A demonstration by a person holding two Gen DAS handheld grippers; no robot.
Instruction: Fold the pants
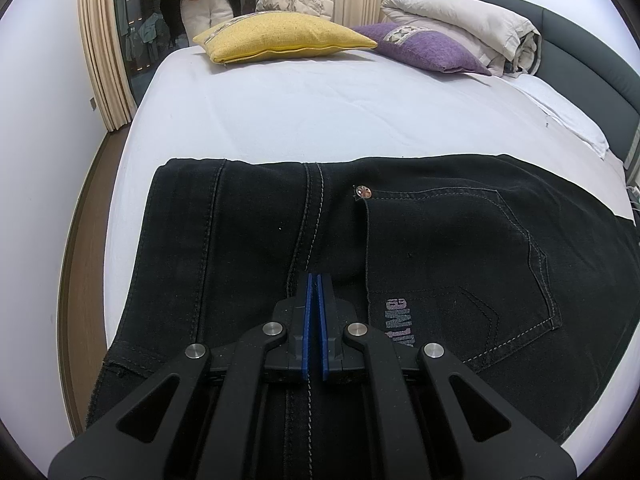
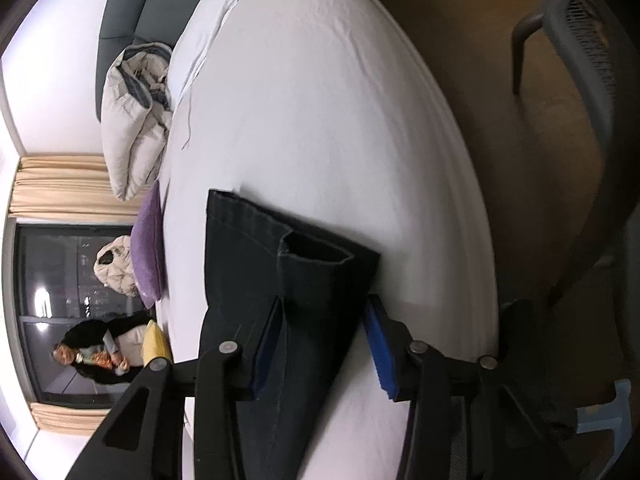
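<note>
Pants (image 1: 400,248) lie flat on bed (image 1: 320,120). Left gripper (image 1: 315,280) pinched tight on seat, w/ right gripper (image 2: 320,344) half open round leg ends, prob. to lift.

I am looking along the right gripper (image 2: 320,344), rolled on its side over the bed (image 2: 328,120). Its jaws are standing apart around the pants (image 2: 256,264) leg near the hems, blue pads (image 2: 380,348) not clearly pressing the cloth. A chair (image 2: 592,60) is standing beside the bed.
</note>
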